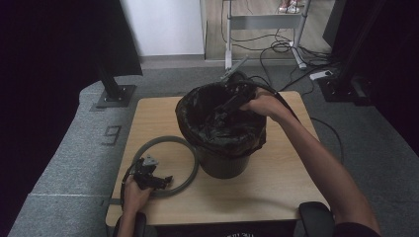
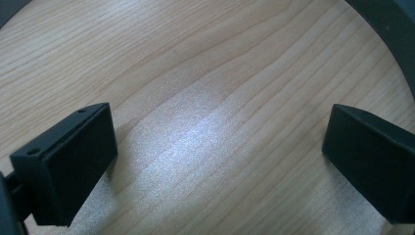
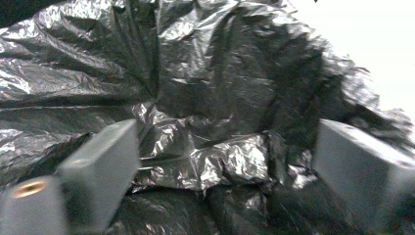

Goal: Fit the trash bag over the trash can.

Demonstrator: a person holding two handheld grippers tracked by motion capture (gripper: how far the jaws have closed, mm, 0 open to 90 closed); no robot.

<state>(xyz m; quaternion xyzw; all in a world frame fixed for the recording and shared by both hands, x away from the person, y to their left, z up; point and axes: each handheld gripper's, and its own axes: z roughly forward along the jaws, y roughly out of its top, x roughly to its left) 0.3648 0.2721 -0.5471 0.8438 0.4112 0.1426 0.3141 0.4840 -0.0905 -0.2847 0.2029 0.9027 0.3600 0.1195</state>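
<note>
Black bin liner (image 1: 217, 123) fills the bin (image 1: 225, 165); right tool (image 1: 225, 111) spread inside it, pinching nothing; left tool (image 1: 157, 180) spread over the grey ring (image 1: 190, 163) on the desk (image 1: 276, 182)

A: Left gripper (image 2: 215, 166), its own view. Jaw position?

B: Two black jaws rise from the lower left and lower right of the frame, standing wide apart. Nothing between them.

A: Surface under them?

B: Light wood-grain table (image 2: 195, 73) across the frame, with a pale glare patch at centre. The lower-left jaw casts a soft shadow just beside it.

A: Anything else?

B: A dark grey ring (image 2: 391, 29) curves through the upper right corner, lying on the wood, apart from both jaws.
</note>
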